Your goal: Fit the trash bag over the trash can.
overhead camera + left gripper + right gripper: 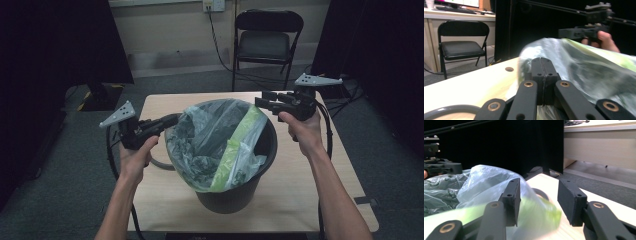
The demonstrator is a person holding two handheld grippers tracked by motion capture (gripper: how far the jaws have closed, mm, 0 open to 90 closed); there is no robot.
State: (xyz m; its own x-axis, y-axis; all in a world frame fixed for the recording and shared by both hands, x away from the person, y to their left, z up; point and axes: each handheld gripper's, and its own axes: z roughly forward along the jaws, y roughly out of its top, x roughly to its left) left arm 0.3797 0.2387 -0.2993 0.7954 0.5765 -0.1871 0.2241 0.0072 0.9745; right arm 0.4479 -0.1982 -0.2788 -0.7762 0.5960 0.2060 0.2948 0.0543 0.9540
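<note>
The left gripper [167, 121] has its jaws clamped flat together at the left rim of the bin [235, 197], most likely pinching a fold of the bin liner [220, 142], though motion blur in the left gripper view hides the film between the pads. The right gripper [264, 101] stands with its jaws apart above the far right rim, nothing pressed between them.

The bin sits at the middle of the table [300, 200], toward its near edge, the liner bunched over its mouth.

With one side pinned and the other free, a hard pull could tear the thin film or drag the liner off the rim. It might also tip the light bin leftward.

The liner is crinkled translucent plastic with a pale green band [235, 145]. The bin is a smooth, black, tapering round tub. The table is pale matte wood with rounded corners.
</note>
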